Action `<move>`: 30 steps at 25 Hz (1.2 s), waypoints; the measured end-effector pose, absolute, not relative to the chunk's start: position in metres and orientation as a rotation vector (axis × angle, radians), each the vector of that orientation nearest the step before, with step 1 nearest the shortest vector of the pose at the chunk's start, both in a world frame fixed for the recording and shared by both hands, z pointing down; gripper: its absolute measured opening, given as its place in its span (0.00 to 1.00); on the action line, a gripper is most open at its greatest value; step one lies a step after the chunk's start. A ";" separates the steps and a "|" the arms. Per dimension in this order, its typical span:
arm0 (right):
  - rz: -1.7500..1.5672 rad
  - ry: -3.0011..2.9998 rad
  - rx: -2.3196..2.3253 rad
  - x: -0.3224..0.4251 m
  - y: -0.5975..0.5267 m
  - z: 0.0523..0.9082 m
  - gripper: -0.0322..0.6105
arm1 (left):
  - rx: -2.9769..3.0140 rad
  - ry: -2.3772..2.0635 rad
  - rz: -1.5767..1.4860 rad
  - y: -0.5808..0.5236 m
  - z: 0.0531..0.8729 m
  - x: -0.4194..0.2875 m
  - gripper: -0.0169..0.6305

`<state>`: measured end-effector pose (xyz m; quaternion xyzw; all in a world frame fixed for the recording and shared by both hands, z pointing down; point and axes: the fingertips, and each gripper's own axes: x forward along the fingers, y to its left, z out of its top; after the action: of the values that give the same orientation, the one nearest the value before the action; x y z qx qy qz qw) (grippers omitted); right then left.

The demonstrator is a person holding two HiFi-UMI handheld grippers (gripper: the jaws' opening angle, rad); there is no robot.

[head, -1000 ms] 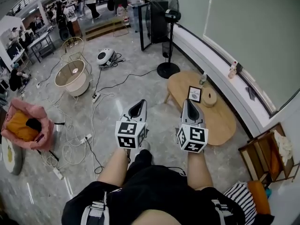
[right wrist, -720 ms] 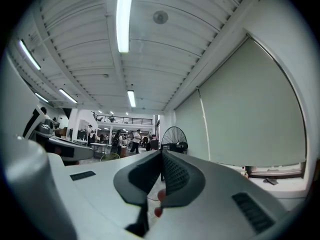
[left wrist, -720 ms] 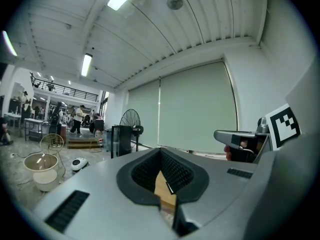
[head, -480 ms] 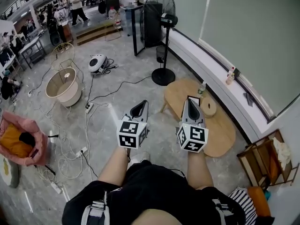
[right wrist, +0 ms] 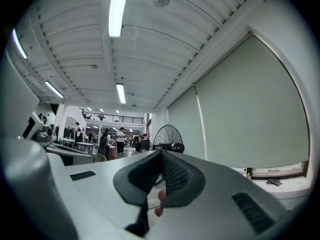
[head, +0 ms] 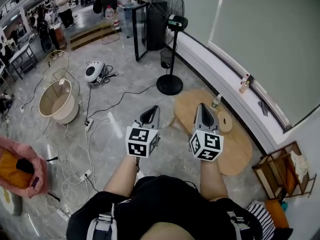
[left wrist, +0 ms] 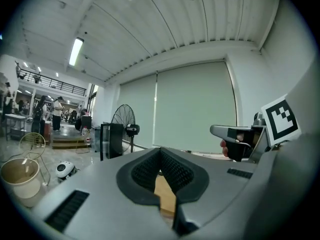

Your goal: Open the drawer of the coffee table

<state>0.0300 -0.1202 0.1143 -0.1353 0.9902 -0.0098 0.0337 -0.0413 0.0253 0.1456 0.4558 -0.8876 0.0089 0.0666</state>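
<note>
Moved: worktop (head: 235, 146) drawn closer | left gripper (head: 149, 116), right gripper (head: 203, 118): both closed, empty | risk: tripping on floor cables (head: 88, 125); drawer not visible, may miss it.

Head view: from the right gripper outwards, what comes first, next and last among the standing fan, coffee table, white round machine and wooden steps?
1. The coffee table, just below and right of the right gripper.
2. The standing fan, ahead, a little left.
3. The white round machine, on the floor farther left.
4. The wooden steps, far back left.
</note>
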 end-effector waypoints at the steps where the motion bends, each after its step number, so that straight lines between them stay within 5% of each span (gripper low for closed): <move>1: -0.030 3.047 -0.428 0.019 -0.123 0.116 0.07 | 1.384 -2.666 0.025 0.022 0.147 -0.053 0.05; 30: -0.100 3.064 -0.787 -0.163 -0.261 0.174 0.07 | 1.573 -2.456 0.044 -0.120 0.192 -0.269 0.05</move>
<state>-0.1626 -0.2608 0.1737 -0.2485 0.9680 -0.0315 -0.0119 -0.2688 -0.1199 0.1924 0.5359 -0.8367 0.0151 0.1120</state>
